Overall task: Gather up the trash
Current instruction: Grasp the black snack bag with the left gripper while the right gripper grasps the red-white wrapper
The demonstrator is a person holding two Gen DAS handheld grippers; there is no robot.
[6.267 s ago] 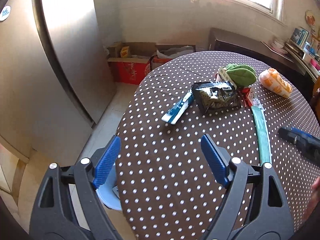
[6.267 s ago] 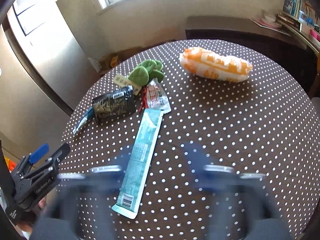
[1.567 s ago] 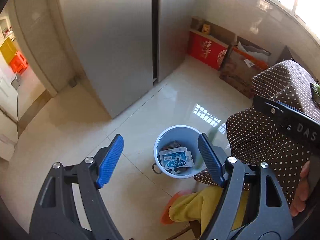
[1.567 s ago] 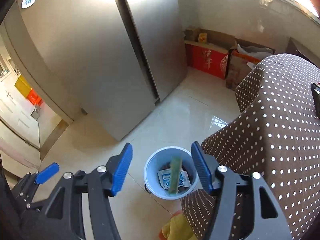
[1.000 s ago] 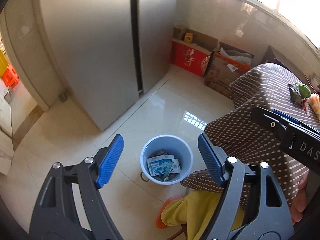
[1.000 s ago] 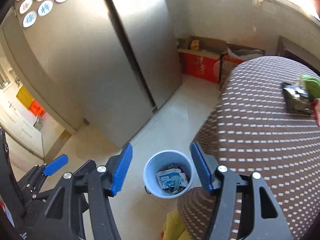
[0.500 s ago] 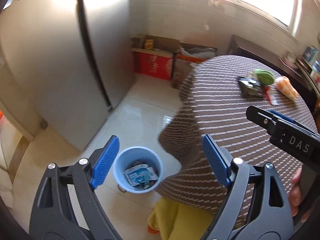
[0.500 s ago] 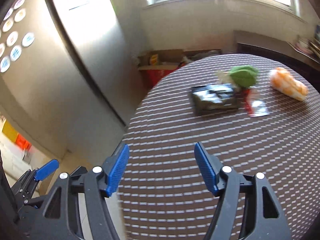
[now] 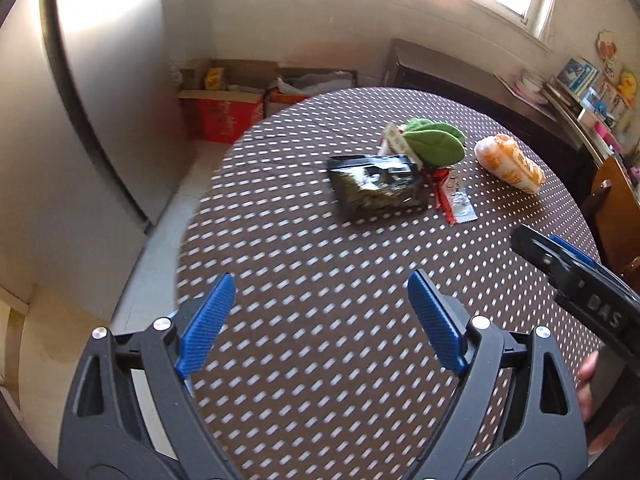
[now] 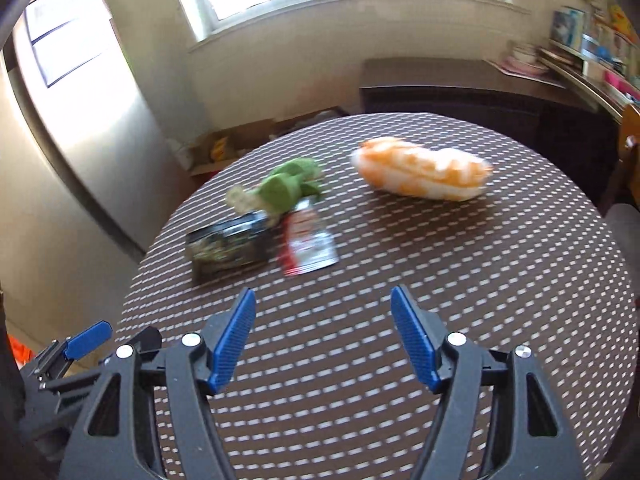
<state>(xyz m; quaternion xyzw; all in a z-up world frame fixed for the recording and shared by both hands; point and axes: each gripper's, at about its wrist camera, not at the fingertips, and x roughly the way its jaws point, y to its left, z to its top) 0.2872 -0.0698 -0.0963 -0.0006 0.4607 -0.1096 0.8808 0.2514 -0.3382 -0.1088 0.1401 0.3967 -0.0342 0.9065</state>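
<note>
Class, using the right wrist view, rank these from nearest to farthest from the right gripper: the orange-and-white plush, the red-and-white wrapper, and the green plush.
1. The red-and-white wrapper, just ahead of the right gripper, slightly left.
2. The green plush, farther back on the left, behind the wrapper.
3. The orange-and-white plush, ahead to the right, about as far as the green plush; too close to call.

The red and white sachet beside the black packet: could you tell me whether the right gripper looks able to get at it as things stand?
Probably yes. The right gripper is open and empty, and only bare tablecloth lies between it and the sachet.
</note>
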